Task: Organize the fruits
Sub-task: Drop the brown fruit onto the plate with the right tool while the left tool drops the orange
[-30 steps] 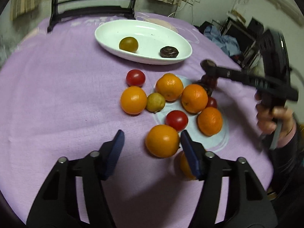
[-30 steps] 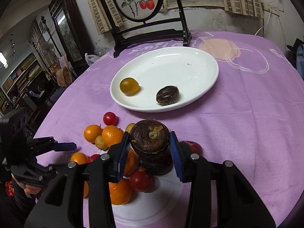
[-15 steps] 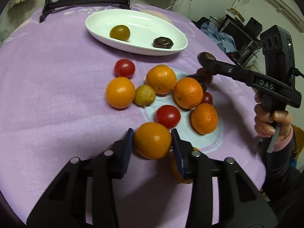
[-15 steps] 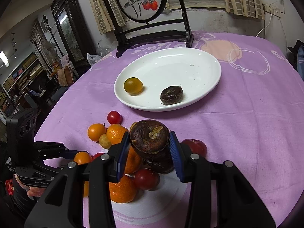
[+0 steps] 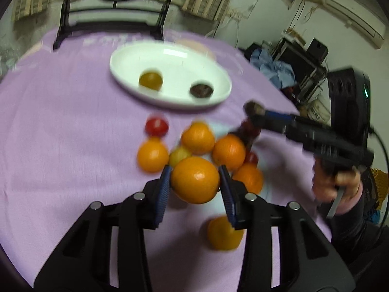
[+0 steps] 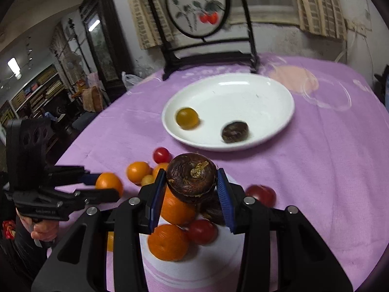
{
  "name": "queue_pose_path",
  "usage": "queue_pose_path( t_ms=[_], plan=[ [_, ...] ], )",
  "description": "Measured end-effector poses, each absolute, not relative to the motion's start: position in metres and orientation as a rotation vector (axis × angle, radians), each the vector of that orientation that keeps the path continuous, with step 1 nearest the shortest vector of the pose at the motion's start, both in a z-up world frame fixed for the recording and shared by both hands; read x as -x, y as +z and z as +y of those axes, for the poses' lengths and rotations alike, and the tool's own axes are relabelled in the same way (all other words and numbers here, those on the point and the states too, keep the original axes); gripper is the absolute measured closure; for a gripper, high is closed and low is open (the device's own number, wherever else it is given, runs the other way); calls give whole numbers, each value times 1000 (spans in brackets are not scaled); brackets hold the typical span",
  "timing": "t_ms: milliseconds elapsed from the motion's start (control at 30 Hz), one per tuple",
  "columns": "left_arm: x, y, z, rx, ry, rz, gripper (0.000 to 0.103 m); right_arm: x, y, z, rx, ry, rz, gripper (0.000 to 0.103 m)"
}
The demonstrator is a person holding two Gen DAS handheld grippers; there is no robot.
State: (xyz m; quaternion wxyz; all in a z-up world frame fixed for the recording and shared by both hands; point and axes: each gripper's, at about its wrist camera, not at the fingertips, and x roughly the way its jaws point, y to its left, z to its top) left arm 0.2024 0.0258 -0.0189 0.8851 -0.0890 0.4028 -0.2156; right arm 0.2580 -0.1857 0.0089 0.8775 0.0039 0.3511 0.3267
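My left gripper (image 5: 194, 182) is shut on an orange (image 5: 195, 179) and holds it above the purple cloth; it also shows in the right wrist view (image 6: 108, 182). My right gripper (image 6: 192, 187) is shut on a dark brown round fruit (image 6: 191, 178), held above the fruit pile; it shows at the right in the left wrist view (image 5: 252, 110). A white oval plate (image 6: 267, 97) at the back holds a yellow tomato (image 6: 187, 118) and a second brown fruit (image 6: 235, 132). Oranges (image 5: 198, 137), red tomatoes (image 5: 156, 126) and a small yellow fruit (image 5: 179, 154) lie in a loose pile.
One orange (image 5: 225, 233) lies alone near the table's front edge. A dark wooden stand with a round painted panel (image 6: 194, 7) stands behind the plate. A printed pale circle (image 6: 218, 267) on the cloth lies under part of the pile.
My left gripper has lifted the orange off the cloth and tilted up. My right gripper has risen slightly with the brown fruit still in it.
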Motion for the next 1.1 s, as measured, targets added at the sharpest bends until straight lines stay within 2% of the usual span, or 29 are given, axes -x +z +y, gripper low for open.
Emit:
queue_pose_path(
  t_ms=[167,333,633,1000,1067,1100],
  plan=[
    [-236,14,12,143,-366,724,63,-276,28,-180,-24,581,591,60],
    [-293,30,4,113,-225,649,63,-327,23,-174,1,441,586,61],
    [-363,-4,20,145,-110,767,63,-376,-5,-179,17,376,729,61],
    [-375,-20,19,119,-83,805,62,-384,-20,-173,32,379,797,60],
    [-375,-20,23,140,-64,810,47,-384,-21,-173,43,376,816,58],
    [-372,-17,26,156,-44,791,32,-383,-19,-174,43,374,820,58]
  ],
)
